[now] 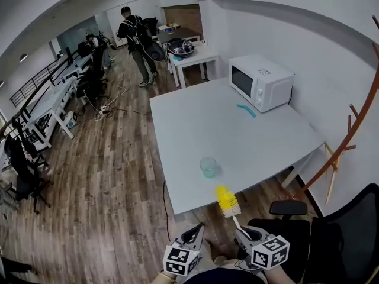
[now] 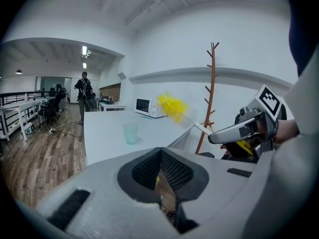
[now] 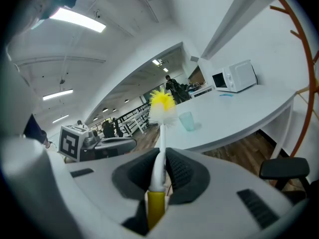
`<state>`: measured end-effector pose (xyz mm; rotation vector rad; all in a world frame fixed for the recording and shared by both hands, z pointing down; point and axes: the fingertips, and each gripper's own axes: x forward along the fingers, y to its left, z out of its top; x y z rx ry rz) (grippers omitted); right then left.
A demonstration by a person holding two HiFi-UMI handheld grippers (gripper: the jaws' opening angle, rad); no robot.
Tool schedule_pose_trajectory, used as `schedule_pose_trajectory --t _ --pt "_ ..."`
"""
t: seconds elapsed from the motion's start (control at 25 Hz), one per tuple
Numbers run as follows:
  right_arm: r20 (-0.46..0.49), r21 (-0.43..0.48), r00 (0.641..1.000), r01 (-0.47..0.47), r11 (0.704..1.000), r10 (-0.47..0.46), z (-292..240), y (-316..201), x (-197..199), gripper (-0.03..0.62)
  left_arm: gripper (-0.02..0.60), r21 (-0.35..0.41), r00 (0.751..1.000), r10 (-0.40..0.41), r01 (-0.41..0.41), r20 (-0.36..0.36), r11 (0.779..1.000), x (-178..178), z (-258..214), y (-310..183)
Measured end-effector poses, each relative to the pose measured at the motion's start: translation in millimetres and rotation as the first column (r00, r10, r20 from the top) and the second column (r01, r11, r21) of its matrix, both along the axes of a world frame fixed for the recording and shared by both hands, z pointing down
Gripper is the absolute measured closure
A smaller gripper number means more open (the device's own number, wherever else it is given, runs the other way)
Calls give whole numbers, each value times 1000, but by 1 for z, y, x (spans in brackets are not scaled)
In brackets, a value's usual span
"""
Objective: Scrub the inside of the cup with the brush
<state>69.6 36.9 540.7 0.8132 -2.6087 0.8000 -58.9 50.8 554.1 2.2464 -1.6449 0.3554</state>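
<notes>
Fingers (image 3: 182,176) of the right gripper (image 1: 244,235): clenched on the white stem of the brush (image 1: 226,201), just above its yellow handle. The bristles point forward and away from the holder, apparently to lead into the cup mouth.

Fingers (image 2: 172,171) of the left gripper (image 1: 195,234): closed on nothing. This gripper is held low beside the right one, short of the table's near edge. It is probably kept free to steady the cup, though for that the fingers must part first.

Brush: yellow-and-white bristle head, in the air over the table's near edge. It is near the cup but not touching it, so scrubbing looks not yet begun.

Cup (image 1: 208,167): pale, translucent and upright, mouth up. It stands alone on the table (image 1: 237,141) close to the near edge, toward the near left corner. Nothing can be seen inside it.

Microwave (image 1: 260,81): white, at the far right corner, against the wall.

Teal item (image 1: 246,109): small and curved, lying just in front of the microwave, well apart from the cup. What it is cannot be told.

Coat stand (image 1: 355,123): bare, beyond the table's right edge.

Chair (image 1: 331,235): black, by the near right corner.

Person (image 1: 137,37): standing far down the room, facing away.
</notes>
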Motion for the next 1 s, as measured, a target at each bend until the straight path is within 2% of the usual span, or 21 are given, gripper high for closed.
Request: schedule_pose_trajectory --t 0.2,0.44,0.68,0.88,0.92,0.96,1.0 --pt "-9 10 999 -48 999 48 2 -18 -3 541 561 -13 1000 11 -11 -14 1000 -13 10 -16" --pt "-24 29 991 -133 991 134 -3 -55 -6 542 561 -28 996 85 -85 5 996 -26 19 -64" --pt "-31 -4 979 -204 979 204 6 -104 -21 540 561 -41 990 142 -142 -4 989 -40 29 -123" --pt "-40 -28 975 -219 975 218 8 -136 -41 541 557 -50 980 195 -193 32 980 -56 43 -164" --pt "-50 -30 974 -222 975 221 9 -143 -42 541 509 -59 978 203 -201 34 978 -57 50 -173" --pt "-58 -35 973 -227 973 224 11 -149 -43 541 388 -71 976 213 -210 39 975 -57 57 -182" --pt "-63 -44 972 -231 972 228 12 -153 -45 541 333 -81 973 224 -220 46 972 -58 64 -190"
